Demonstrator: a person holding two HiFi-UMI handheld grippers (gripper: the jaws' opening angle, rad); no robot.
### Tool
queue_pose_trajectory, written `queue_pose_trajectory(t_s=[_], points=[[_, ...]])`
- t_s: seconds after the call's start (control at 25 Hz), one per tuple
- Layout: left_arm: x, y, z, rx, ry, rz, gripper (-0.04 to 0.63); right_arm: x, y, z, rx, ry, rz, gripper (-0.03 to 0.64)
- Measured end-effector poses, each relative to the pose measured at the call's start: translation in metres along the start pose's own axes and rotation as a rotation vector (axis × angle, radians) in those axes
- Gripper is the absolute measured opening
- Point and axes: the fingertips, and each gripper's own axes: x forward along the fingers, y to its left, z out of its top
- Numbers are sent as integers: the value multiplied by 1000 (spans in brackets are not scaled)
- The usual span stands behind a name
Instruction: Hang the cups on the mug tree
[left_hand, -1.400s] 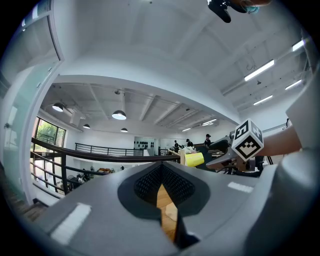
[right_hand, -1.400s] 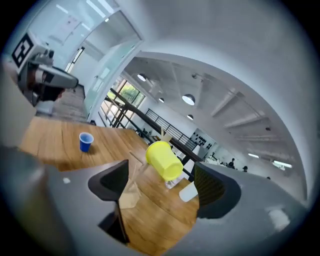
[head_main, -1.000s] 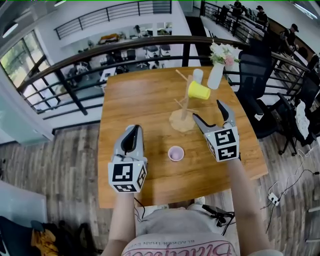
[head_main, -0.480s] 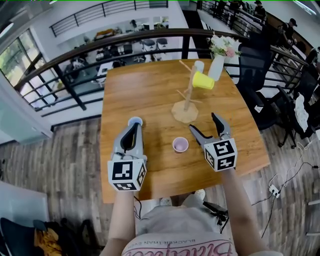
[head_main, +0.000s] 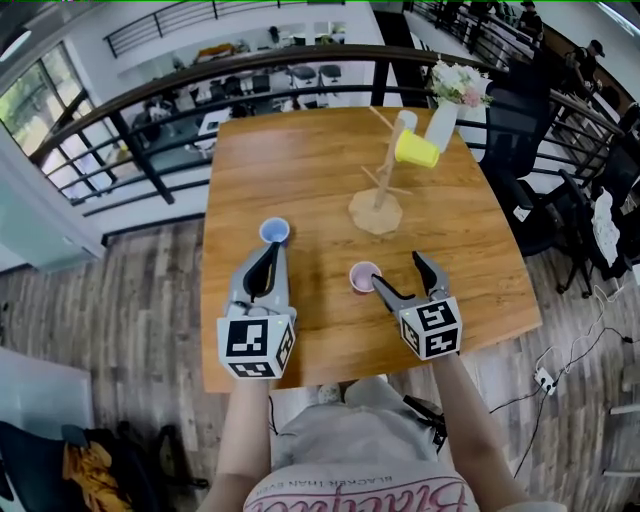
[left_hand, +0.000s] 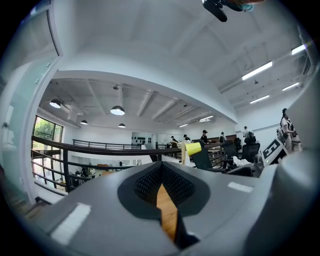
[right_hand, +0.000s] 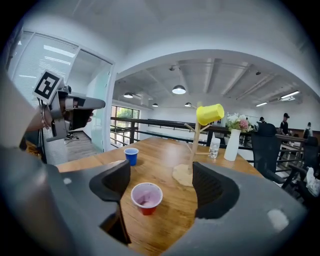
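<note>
You pulled right claw (head_main: 398, 272), released, back from tree (head_main: 378, 196) toward red cup (head_main: 364, 277), likely next pickup; left claw (head_main: 266, 268) clenched, empty.

The table (head_main: 300, 170) is warm honey-brown wood with a fine grain. At upper right, the tree (head_main: 377, 200) is pale bare wood, and the yellow cup (head_main: 415, 150) is bright lemon. The blue cup (head_main: 274, 231) sits at centre left. The red cup (head_main: 364, 276) at centre is pale pink inside. The vase (head_main: 441, 125) is white and its flowers (head_main: 462, 85) are pink and white. The left gripper (head_main: 268, 250) and right gripper (head_main: 398, 272) are grey with black pads (right_hand: 212, 192). Their cubes (head_main: 255, 348) are white with black square markers. The floor (head_main: 150, 300) is grey-brown planks and the railing (head_main: 150, 178) is black.
</note>
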Motion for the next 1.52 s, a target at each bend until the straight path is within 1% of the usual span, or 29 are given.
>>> queue_pose_trajectory(t_s=[0.36, 0.48, 0.76, 0.92, 1.12, 1.36, 1.48, 1.52], points=[[-6, 7, -13, -12, 23, 32, 14, 7, 26, -56, 20, 105, 63, 368], [-7, 6, -20, -15, 37, 37, 14, 11, 34, -79, 43, 151, 80, 328], [-12, 6, -35, -16, 70, 54, 14, 31, 46, -120, 82, 236, 110, 327], [-16, 9, -38, -11, 76, 72, 14, 49, 46, -130, 92, 256, 101, 327], [-22, 16, -40, -3, 86, 102, 14, 68, 44, -132, 102, 263, 96, 327], [-24, 26, -43, 4, 95, 136, 14, 86, 37, -141, 92, 292, 84, 325], [-23, 30, -42, 3, 95, 148, 14, 88, 38, -144, 54, 315, 78, 286], [-22, 31, -42, 2, 94, 151, 14, 88, 39, -144, 38, 317, 80, 259]])
